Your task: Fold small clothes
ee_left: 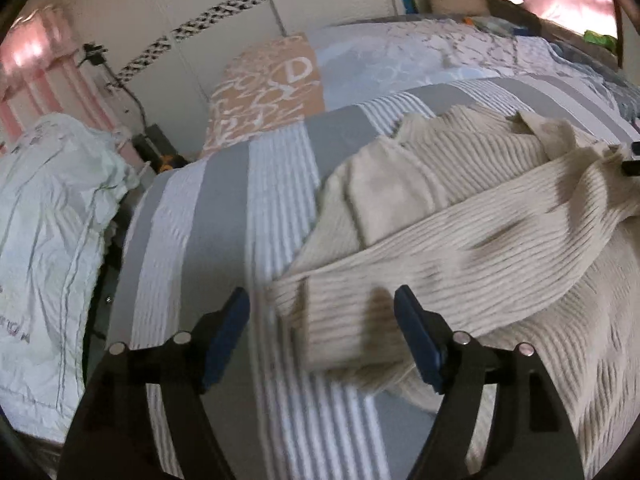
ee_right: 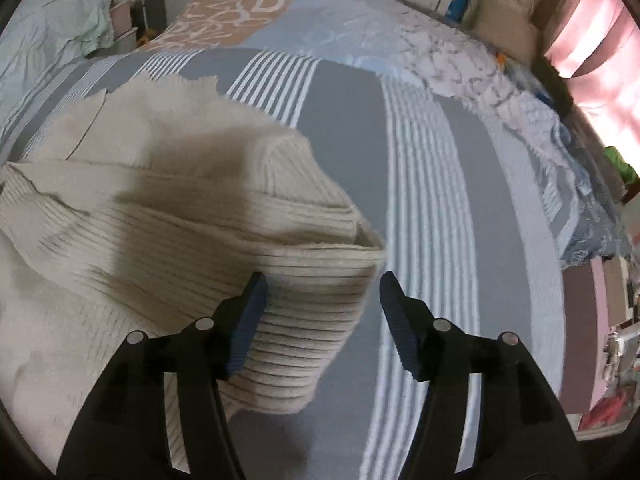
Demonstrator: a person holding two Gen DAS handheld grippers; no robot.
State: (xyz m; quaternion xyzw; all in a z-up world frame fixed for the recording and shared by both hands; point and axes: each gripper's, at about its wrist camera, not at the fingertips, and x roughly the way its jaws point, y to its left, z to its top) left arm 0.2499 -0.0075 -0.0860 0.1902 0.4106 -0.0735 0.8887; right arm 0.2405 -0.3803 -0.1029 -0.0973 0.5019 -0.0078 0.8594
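I had both sleeves crossed over the sweater (ee_left: 460,240). My left gripper (ee_left: 322,336) and right gripper (ee_right: 320,320) hung spread, empty; the body ahead stayed unfolded.

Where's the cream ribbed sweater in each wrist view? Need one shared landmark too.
Left wrist: cream ribbed sweater fills centre-right, a sleeve cuff between the open fingers.
Right wrist: sweater fills the left, folded edge between the open fingers.
Shared landmark: orange lettered pillow at the bed's far end.
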